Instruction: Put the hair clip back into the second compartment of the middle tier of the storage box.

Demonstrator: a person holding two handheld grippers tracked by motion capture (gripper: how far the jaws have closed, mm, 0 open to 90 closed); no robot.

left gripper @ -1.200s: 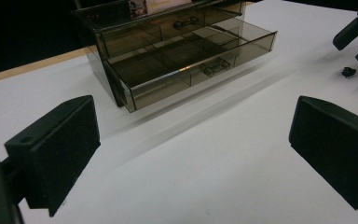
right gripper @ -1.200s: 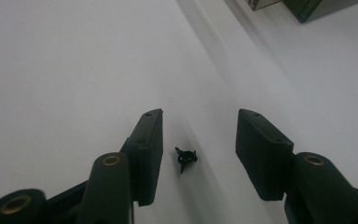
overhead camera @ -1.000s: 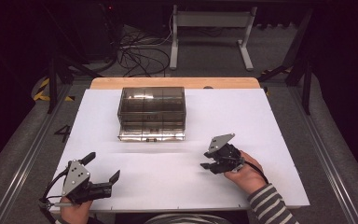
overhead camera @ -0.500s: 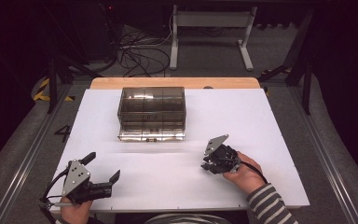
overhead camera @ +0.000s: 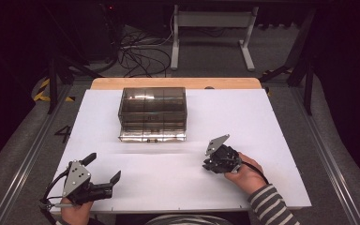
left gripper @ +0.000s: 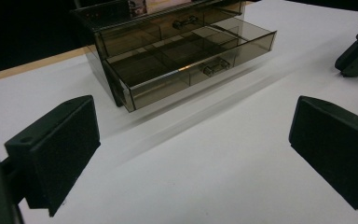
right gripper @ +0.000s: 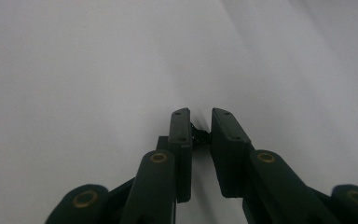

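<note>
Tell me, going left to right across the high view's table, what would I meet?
Left gripper with jaws apart → smoky drawer box farther back → right gripper with jaws closed, all on the white table.

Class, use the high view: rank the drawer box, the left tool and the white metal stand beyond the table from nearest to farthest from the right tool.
1. Drawer box: up and left of the right tool, mid-table.
2. Left tool: at the table's near left edge, somewhat farther than the box.
3. White metal stand: on the floor beyond the table's far edge.
</note>
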